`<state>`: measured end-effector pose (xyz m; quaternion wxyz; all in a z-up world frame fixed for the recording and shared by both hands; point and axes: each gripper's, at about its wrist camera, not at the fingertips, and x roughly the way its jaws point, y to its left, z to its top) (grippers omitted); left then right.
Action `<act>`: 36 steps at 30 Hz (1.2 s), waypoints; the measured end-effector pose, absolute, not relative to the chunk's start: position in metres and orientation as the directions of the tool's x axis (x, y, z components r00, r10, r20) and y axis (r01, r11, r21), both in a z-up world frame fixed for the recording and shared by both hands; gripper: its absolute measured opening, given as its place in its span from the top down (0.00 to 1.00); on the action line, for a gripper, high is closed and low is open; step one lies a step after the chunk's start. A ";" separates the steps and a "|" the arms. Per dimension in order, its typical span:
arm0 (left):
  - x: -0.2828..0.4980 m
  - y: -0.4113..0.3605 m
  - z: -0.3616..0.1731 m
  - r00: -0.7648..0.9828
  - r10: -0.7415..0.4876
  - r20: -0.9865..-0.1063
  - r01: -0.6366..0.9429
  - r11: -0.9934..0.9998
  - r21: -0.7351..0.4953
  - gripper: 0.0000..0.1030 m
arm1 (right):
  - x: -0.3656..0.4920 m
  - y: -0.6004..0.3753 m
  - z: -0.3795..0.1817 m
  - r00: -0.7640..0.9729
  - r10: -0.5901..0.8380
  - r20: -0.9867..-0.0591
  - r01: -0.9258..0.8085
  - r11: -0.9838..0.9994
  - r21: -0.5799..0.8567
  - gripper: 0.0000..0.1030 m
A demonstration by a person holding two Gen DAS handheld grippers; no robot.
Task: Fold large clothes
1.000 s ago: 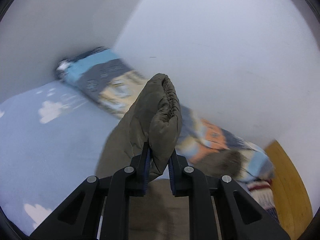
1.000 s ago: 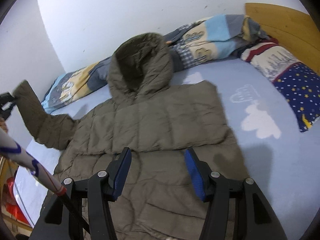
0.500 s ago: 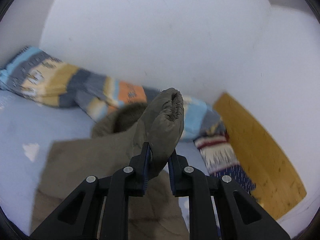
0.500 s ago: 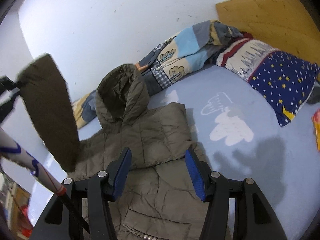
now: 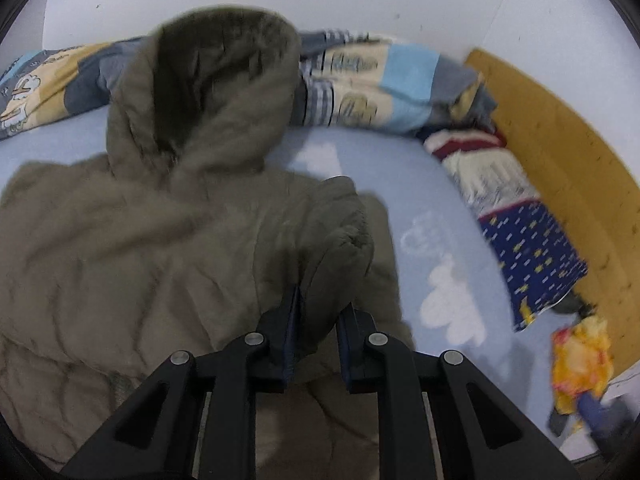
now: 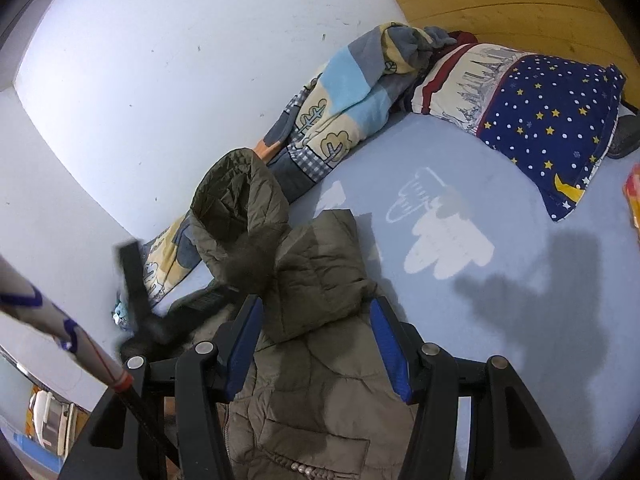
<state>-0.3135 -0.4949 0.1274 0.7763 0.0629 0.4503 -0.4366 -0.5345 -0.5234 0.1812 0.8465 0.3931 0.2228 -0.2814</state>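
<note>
You've swung the sleeve across the jacket, below its hood; left gripper still pinches it, right gripper gapes empty.

Both views are evenly lit by cool, soft indoor light, with no glare. The left wrist view is smeared by motion blur: the jacket, quilt and pillow all lack sharp edges. The right wrist view is crisper, though a dark blurred streak crosses its left side. There, a soft dark shadow falls on the bedsheet at the right. Fisheye distortion bends the wall and headboard, and black vignetting fills all 4 corners of both views.
</note>
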 end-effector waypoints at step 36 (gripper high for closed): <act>-0.158 -0.362 0.092 0.417 -0.402 -0.815 0.595 0.799 -0.089 0.33 | -0.440 -0.509 0.155 0.767 -0.171 -0.619 0.570 0.625 0.533 0.40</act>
